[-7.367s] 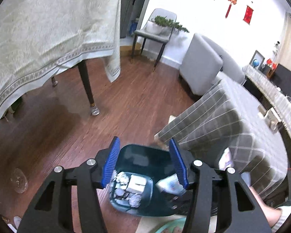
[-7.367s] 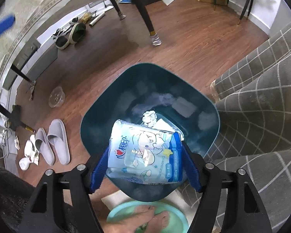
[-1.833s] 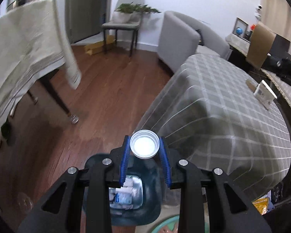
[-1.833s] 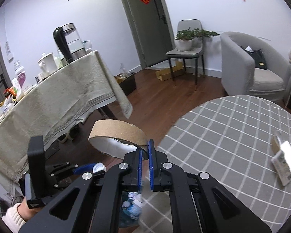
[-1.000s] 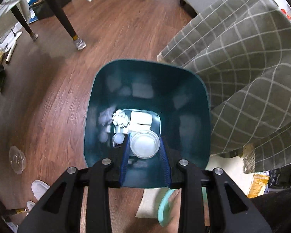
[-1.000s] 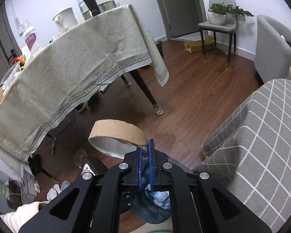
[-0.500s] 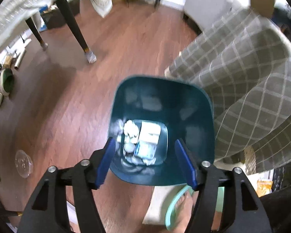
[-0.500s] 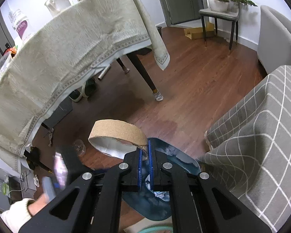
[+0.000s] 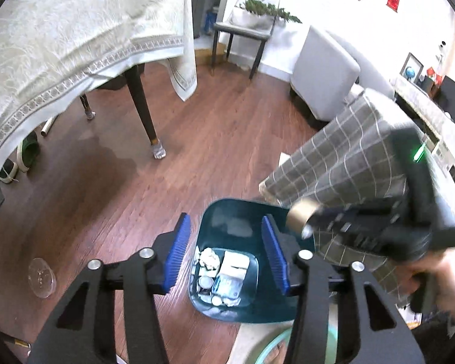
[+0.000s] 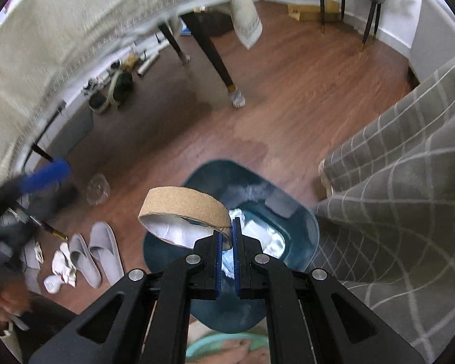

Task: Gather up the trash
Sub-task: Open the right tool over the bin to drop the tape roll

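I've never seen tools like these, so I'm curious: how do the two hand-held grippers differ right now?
The left hand-held gripper has its blue fingers spread wide and holds nothing; the right hand-held gripper is shut, pinching the wall of a cardboard tape ring. The left frames the trash bin between its fingers; the right carries the ring above the bin, not yet dropped. Both share black frames, blue pads, and point down at the same teal bin.
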